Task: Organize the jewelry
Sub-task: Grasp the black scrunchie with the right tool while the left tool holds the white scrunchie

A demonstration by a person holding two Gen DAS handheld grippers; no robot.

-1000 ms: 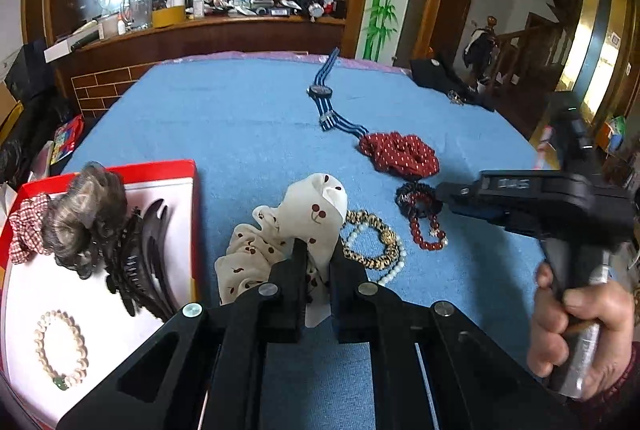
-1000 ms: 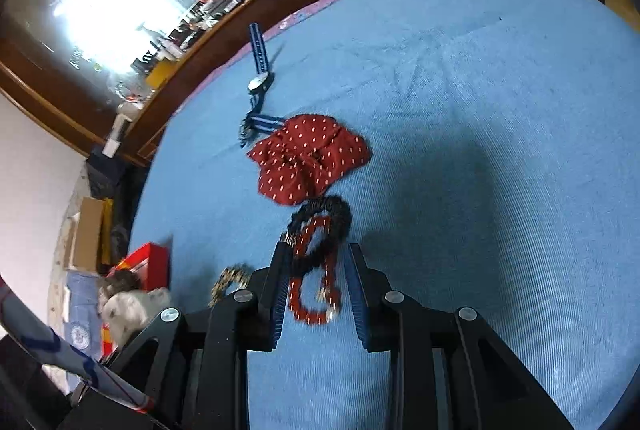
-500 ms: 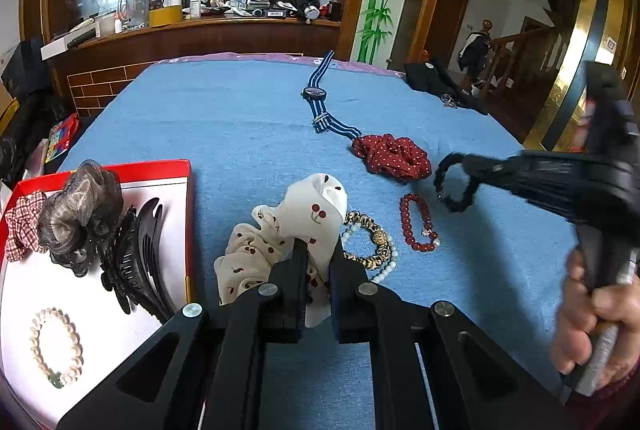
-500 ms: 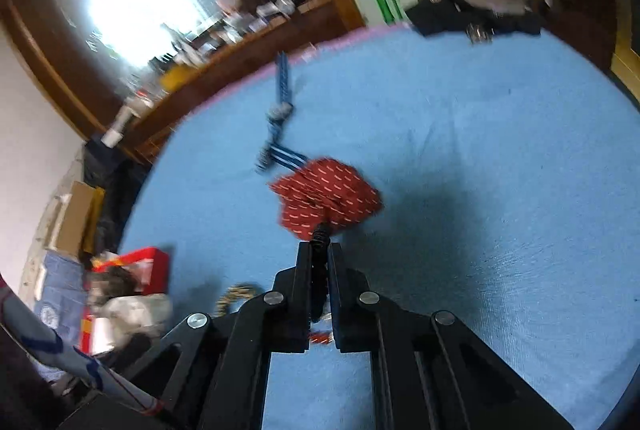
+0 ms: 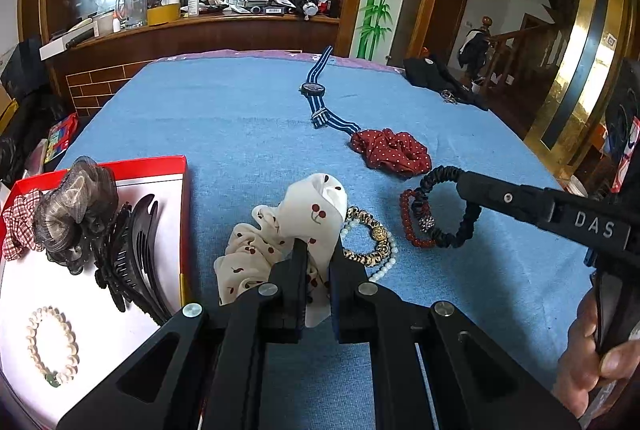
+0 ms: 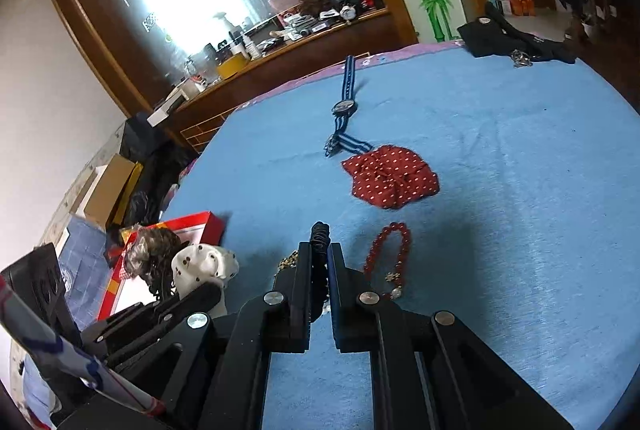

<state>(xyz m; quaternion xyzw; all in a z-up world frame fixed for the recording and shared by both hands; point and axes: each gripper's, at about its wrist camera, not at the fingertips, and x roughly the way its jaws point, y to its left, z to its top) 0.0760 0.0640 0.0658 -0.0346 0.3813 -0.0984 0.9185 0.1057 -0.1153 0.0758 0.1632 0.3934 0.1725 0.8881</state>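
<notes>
- Lifted off the blue tablecloth (image 5: 240,133) since a second ago, the black hair tie (image 5: 444,207) hangs pinched in the right gripper (image 6: 319,262); the red bead bracelet (image 6: 390,256) stays behind.
- Left gripper (image 5: 318,262) clamps the cherry-print scrunchie (image 5: 296,230), beside the red tray (image 5: 186,189).
- Only the left wrist view shows the pearl bracelet (image 5: 52,344) and black claw clip (image 5: 132,258) inside.

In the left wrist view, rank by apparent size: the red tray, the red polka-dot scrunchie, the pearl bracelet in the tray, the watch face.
1. red tray
2. red polka-dot scrunchie
3. pearl bracelet, nearer the camera, so its rank against the scrunchie is unsure
4. watch face, farthest away
</notes>
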